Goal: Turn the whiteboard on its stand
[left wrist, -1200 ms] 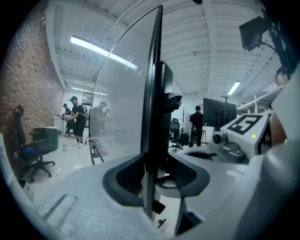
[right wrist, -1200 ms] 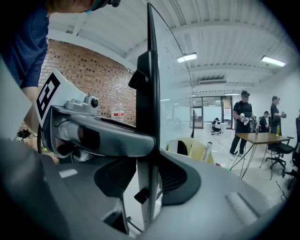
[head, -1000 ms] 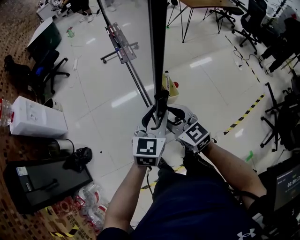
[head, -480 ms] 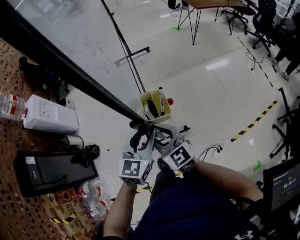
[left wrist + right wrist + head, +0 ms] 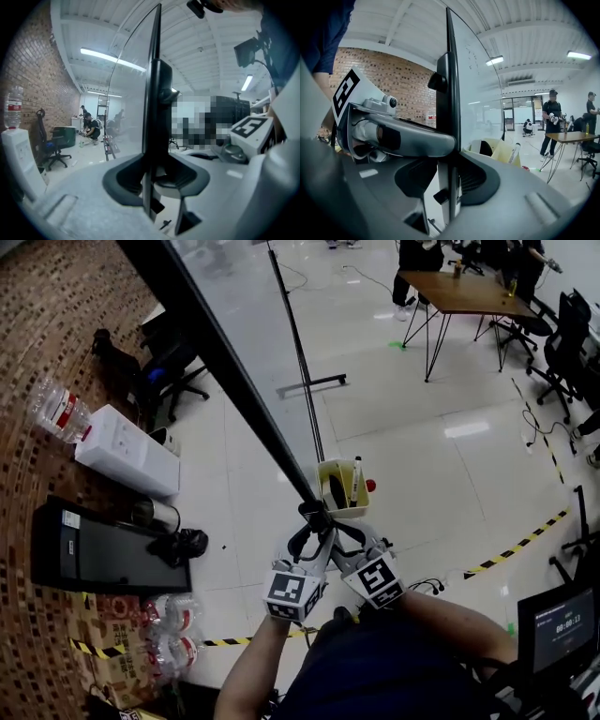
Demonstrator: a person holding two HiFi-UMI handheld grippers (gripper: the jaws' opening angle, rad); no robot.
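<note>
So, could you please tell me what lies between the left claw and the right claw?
The whiteboard, edge on: the left claw and the right claw are each shut on its black frame, as both gripper views show.

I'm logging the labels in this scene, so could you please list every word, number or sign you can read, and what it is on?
No text reads clearly.
Screen: timer-like digits, too blurred.
Cardboard box: red print, too small.
Bottle: red label, unreadable.
Black case: white sticker, too small.
Whiteboard: faint marks, unreadable.
Marker cubes: square patterns, no letters.
</note>
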